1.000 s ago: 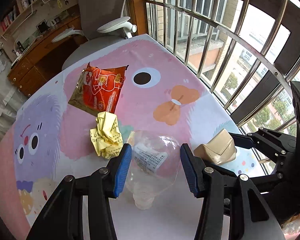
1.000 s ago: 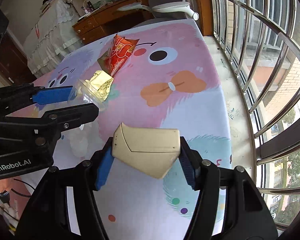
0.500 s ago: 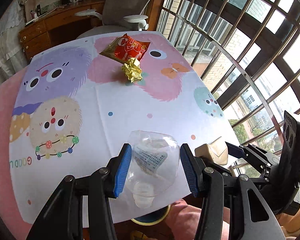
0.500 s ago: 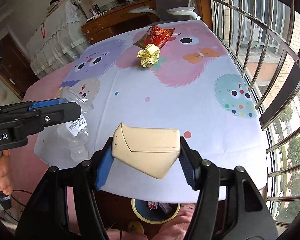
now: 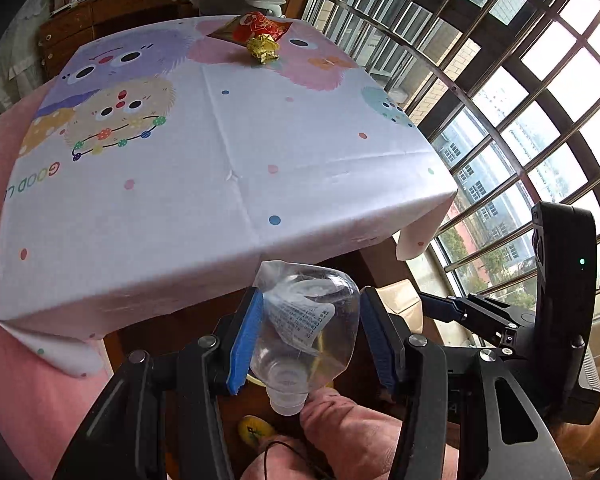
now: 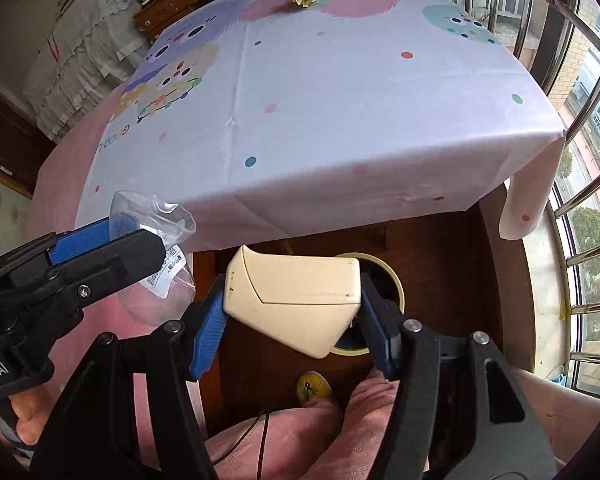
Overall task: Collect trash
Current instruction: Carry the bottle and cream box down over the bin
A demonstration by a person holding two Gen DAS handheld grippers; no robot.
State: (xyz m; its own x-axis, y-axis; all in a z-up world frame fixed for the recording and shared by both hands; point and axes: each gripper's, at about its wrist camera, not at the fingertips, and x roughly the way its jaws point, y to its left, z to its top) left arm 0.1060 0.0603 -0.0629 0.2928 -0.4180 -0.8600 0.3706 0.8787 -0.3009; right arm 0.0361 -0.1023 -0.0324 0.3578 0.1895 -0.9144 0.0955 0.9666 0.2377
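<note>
The left hand-held gripper (image 5: 306,340) clamps one clear plastic bottle (image 5: 306,328); the right hand-held gripper (image 6: 294,316) clamps one beige carton (image 6: 296,300). One crumpled yellow paper (image 5: 263,48) and one red wrapper (image 5: 256,27) lie near the desk's (image 5: 220,160) far edge.

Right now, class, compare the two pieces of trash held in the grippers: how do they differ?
The plastic bottle is clear and crumpled, with a printed label; the beige carton is opaque, angular and plain. The bottle sits in the left hand-held gripper, neck toward the camera; the carton sits crosswise in the right hand-held gripper. Both are clamped, off the table, above the floor.
</note>
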